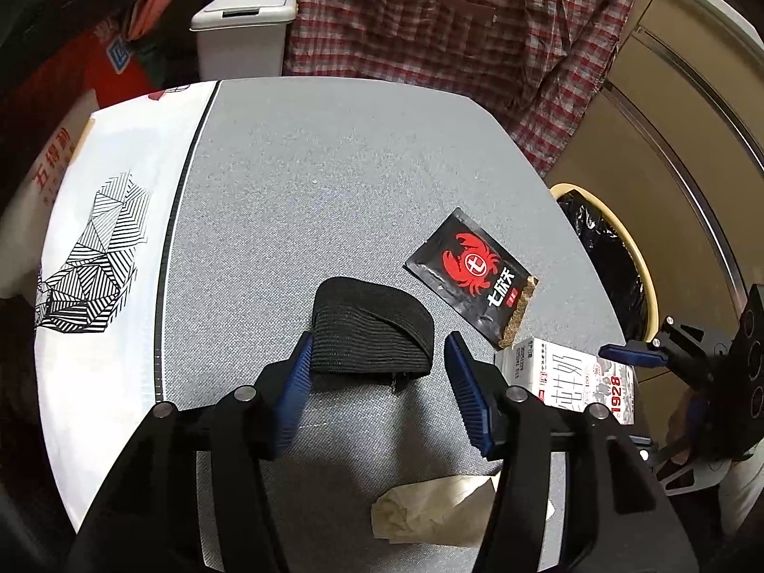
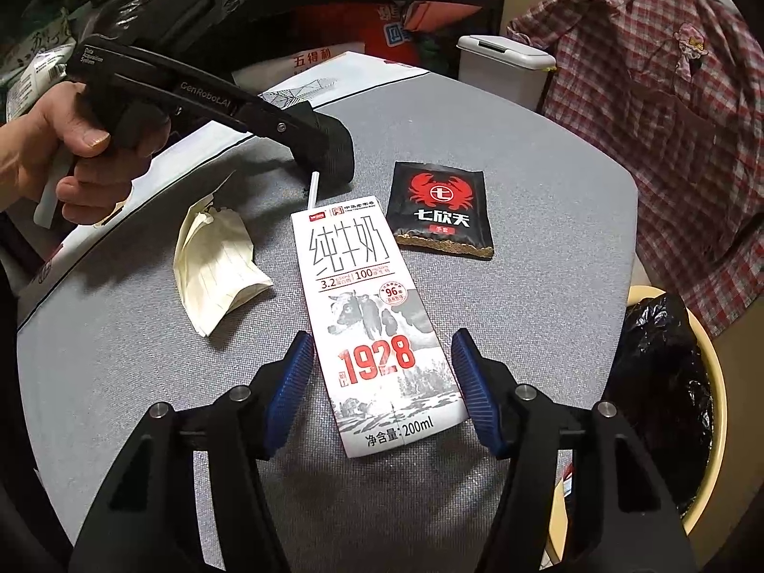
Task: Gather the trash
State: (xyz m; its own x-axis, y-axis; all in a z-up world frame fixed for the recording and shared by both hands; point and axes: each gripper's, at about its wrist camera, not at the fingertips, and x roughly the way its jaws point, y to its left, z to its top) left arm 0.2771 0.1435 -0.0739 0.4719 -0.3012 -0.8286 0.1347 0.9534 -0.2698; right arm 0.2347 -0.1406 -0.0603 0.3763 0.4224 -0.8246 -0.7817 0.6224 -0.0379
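Observation:
A black elastic band roll [image 1: 372, 334] lies on the grey table between the open fingers of my left gripper [image 1: 379, 358]; it also shows in the right wrist view [image 2: 329, 148]. A white milk carton [image 2: 372, 320] with a straw lies flat between the open fingers of my right gripper [image 2: 382, 363]; its end shows in the left wrist view [image 1: 568, 377]. A black torn sachet with a red crab [image 1: 472, 272] [image 2: 439, 205] lies beyond both. A crumpled cream paper [image 2: 215, 267] [image 1: 429, 511] lies left of the carton.
A cream bin with a black liner [image 2: 668, 382] [image 1: 606, 248] stands off the table's right edge. A white lidded bin [image 1: 243, 33] stands behind the table. A white printed cloth [image 1: 105, 248] covers the table's left part. A plaid shirt [image 1: 453, 24] hangs behind.

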